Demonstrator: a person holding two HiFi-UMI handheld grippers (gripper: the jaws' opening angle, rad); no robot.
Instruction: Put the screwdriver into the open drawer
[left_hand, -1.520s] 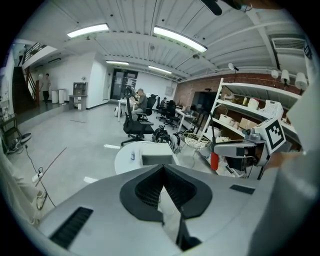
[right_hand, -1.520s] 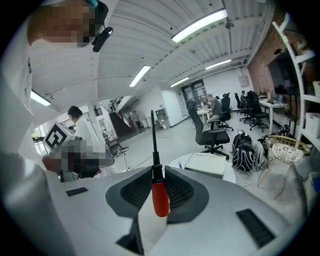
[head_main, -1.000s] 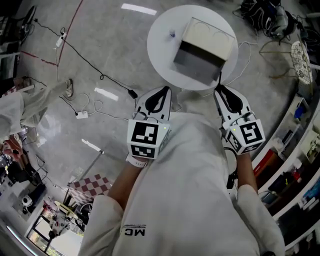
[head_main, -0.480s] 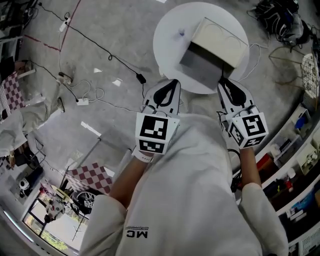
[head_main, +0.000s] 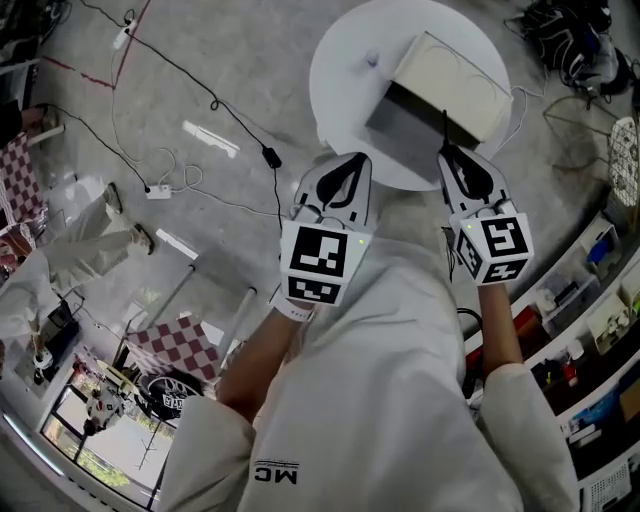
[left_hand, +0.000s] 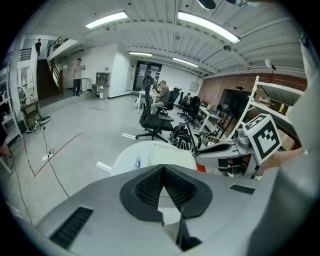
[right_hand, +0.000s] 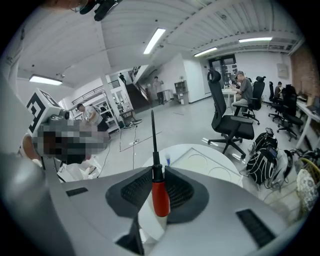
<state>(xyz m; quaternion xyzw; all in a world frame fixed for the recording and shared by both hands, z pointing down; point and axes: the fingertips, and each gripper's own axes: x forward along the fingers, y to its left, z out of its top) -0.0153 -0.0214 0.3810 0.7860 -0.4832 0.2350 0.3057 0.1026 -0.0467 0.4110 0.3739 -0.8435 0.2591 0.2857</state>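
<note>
A cream drawer unit (head_main: 452, 72) stands on a round white table (head_main: 340, 70), and its grey drawer (head_main: 405, 125) is pulled out toward me. My right gripper (head_main: 448, 152) is shut on the screwdriver (right_hand: 160, 194): the red handle sits between the pads and the thin dark shaft (right_hand: 152, 132) points forward, with its tip over the drawer's front (head_main: 444, 125). My left gripper (head_main: 354, 160) is shut with nothing in it, its tips at the table's near edge left of the drawer. In the left gripper view the pads (left_hand: 150, 186) meet.
A small blue thing (head_main: 372, 60) stands on the table left of the unit. Cables and a power strip (head_main: 160, 190) trail over the floor at left. Shelving (head_main: 590, 300) runs along the right. Office chairs (right_hand: 227, 122) and bags stand beyond the table.
Both grippers have drawn closer to the table; their tips now reach its near edge and the drawer's front. The view has swung a little, so the floor clutter at left has shifted.
</note>
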